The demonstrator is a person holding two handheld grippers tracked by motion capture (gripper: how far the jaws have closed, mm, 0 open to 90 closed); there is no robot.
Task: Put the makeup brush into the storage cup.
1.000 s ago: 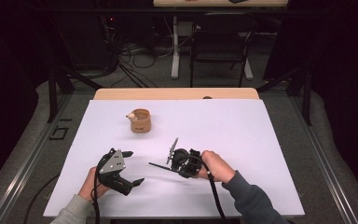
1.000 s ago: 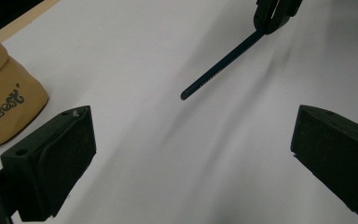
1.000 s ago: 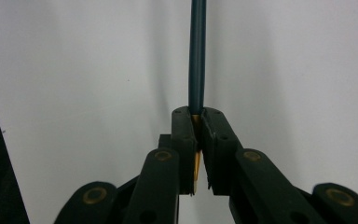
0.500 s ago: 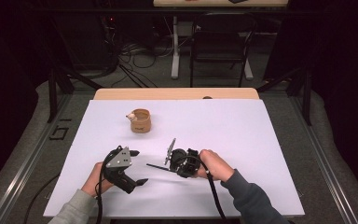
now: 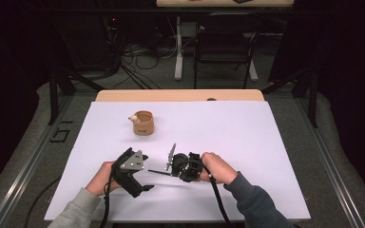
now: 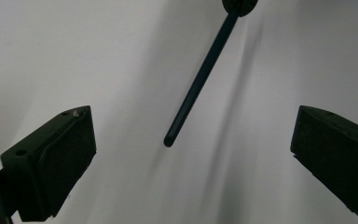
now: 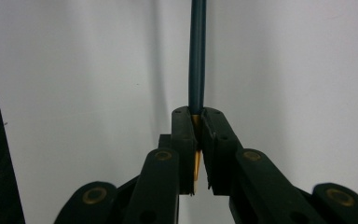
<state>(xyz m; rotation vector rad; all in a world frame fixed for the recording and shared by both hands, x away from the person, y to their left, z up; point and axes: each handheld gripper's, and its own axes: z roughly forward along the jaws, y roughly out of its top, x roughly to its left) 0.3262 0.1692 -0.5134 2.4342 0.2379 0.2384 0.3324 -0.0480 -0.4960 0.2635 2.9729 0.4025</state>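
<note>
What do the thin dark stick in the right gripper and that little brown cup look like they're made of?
The stick looks like painted wood, perhaps a pencil: smooth dark teal coat, yellowish end between the jaws. The cup looks like matte tan wood or cardboard; too small to tell.

1. No legible text, label, brand, number or sign appears in any view.
2. Dark marking on the brown cup [image 5: 144, 123]: too small to read.

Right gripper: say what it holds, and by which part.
The right gripper pinches a dark pencil at its yellow-tipped end; the shaft sticks out beyond.
</note>
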